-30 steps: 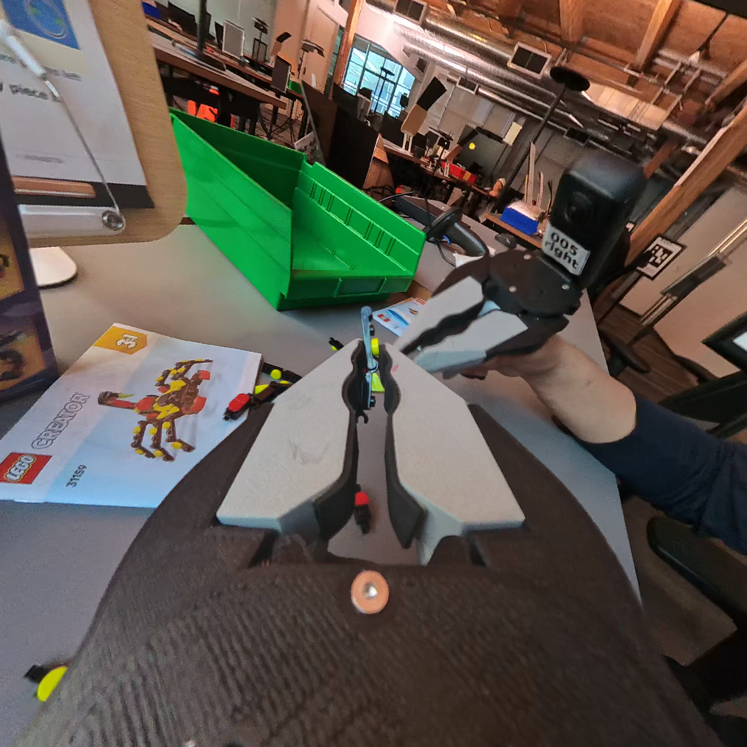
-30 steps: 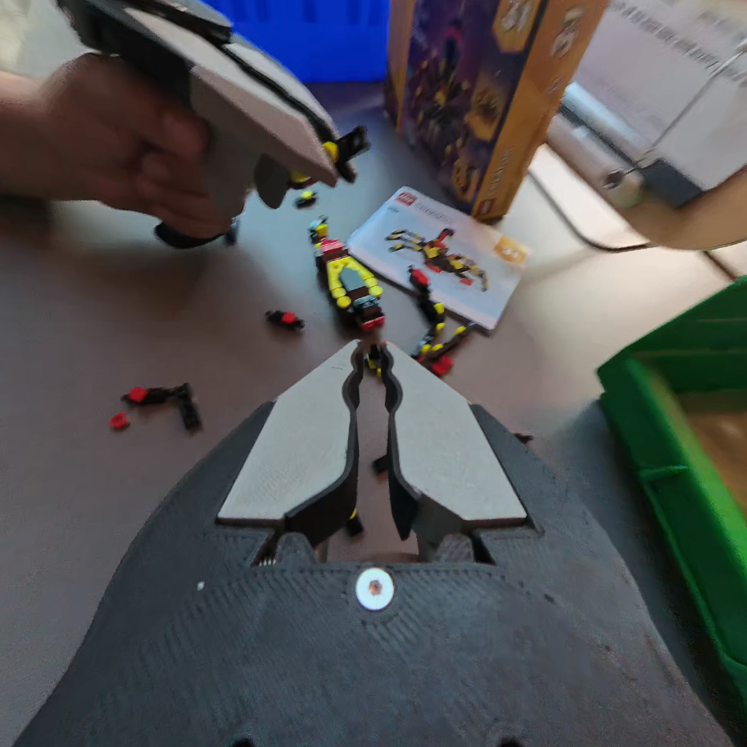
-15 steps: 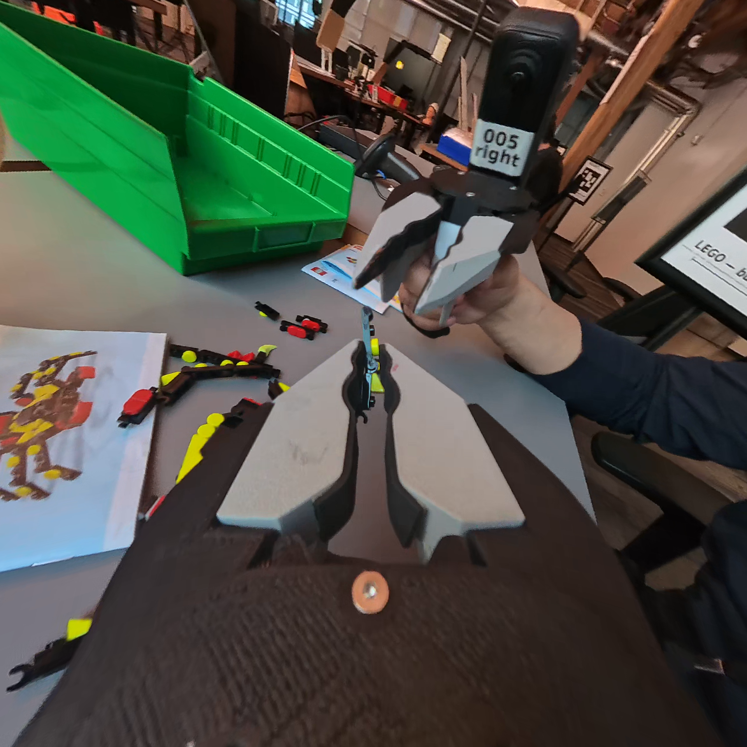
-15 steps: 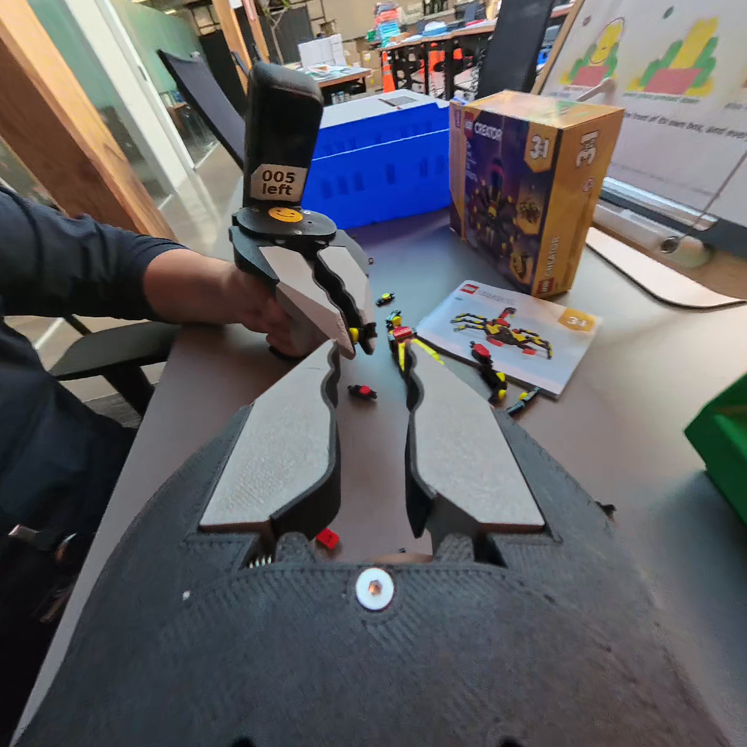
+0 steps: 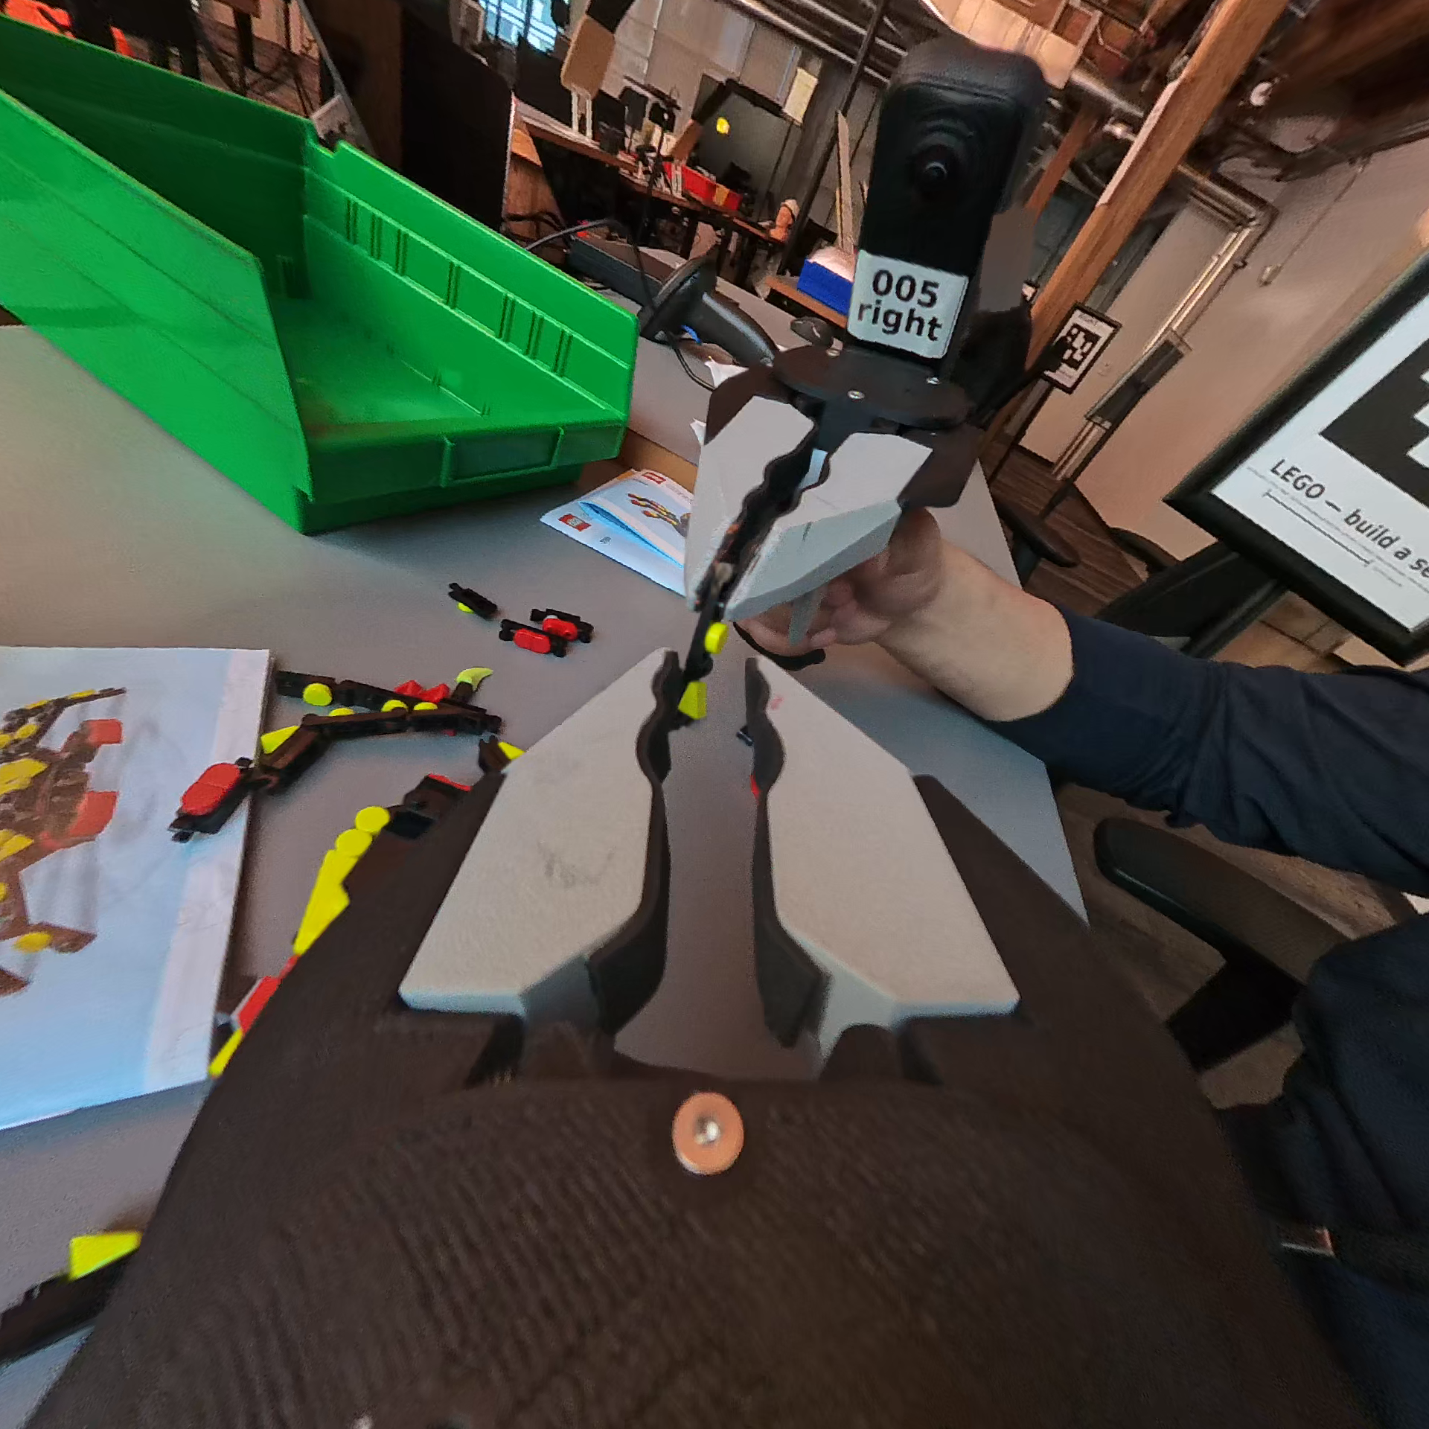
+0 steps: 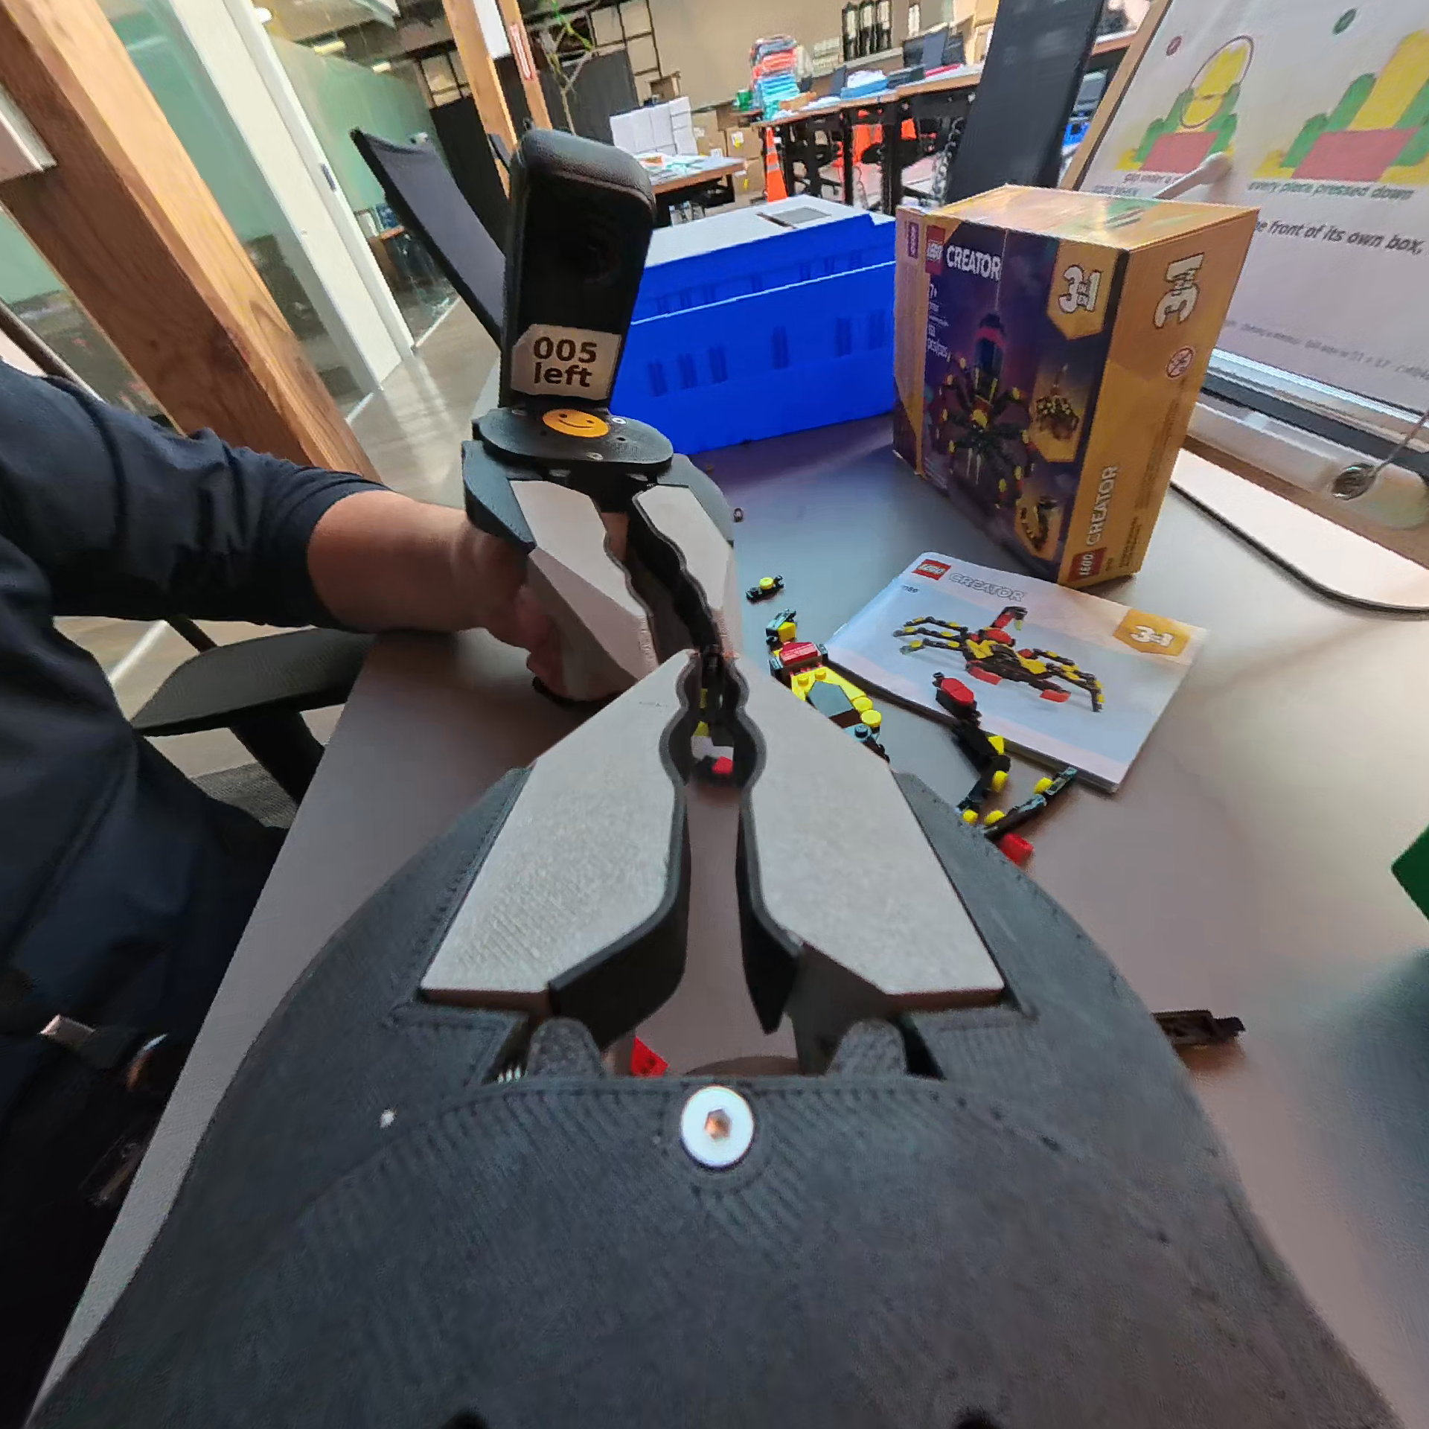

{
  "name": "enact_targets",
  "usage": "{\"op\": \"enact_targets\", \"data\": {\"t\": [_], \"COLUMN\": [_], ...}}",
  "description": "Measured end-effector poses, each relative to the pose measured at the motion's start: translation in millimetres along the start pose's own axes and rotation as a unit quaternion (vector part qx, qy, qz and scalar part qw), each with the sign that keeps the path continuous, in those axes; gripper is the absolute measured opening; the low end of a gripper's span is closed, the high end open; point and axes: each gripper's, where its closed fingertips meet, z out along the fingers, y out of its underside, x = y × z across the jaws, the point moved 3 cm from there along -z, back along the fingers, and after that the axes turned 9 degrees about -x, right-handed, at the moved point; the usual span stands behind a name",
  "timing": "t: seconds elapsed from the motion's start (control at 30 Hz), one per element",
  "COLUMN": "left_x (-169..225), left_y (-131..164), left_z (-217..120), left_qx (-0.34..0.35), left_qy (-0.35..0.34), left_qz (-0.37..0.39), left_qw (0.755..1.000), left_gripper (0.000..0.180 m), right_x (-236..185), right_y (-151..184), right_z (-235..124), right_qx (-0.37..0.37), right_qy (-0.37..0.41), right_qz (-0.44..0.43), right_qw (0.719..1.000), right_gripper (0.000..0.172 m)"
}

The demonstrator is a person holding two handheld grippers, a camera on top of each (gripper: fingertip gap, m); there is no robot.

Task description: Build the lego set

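Observation:
A thin black leg piece with yellow studs (image 5: 694,700) hangs in the air over the grey table (image 5: 387,603). My right gripper (image 5: 707,599) comes down from above and is shut on the piece's upper end. In the right wrist view the piece (image 6: 715,707) sits pinched between the right gripper's (image 6: 713,673) tips. My left gripper (image 5: 705,673) is open. The piece's lower end rests against its left finger (image 5: 649,719), and the right finger (image 5: 765,719) stands clear of it. The left gripper also shows in the right wrist view (image 6: 684,646), tip to tip with mine.
A green bin (image 5: 387,371) stands at the back left, with a leaflet (image 5: 619,526) beside it. Loose black, yellow and red leg pieces (image 5: 387,719) lie by the instruction booklet (image 6: 1005,665). A yellow-black body (image 6: 835,696), the set's box (image 6: 1067,371) and a blue bin (image 6: 758,332) are behind. Only a small space, under 4 cm, lies between the two pairs of fingers.
The left gripper was shut on the leg piece. The right gripper opened, came over the piece's upper end and shut on it. The left gripper's fingers then opened off the piece.

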Motion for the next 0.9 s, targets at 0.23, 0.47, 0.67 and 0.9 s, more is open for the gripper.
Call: {"op": "enact_targets", "data": {"t": [0.23,0.47,0.67,0.9], "left_x": [1,2,-17,-53], "left_y": [7,9,16,15], "left_z": [6,6,5,-13], "left_qx": [-0.029,-0.038,-0.090,-0.112], "left_qy": [0.004,-0.015,-0.132,-0.256], "left_qz": [-0.001,0.025,0.096,0.119], "left_qw": [1.000,0.999,0.982,0.953], "left_gripper": [0.023,0.011,0.011,0.011], "right_x": [-3,-6,9,55], "right_y": [-10,-1,19,7], "right_z": [-10,1,15,-20], "right_qx": [0.042,0.011,-0.084,-0.177], "right_qy": [-0.045,-0.046,0.104,0.465], "right_qz": [0.038,0.032,-0.087,-0.190], "right_qw": [0.997,0.998,0.987,0.846], "right_gripper": [0.001,0.002,0.026,0.027]}}
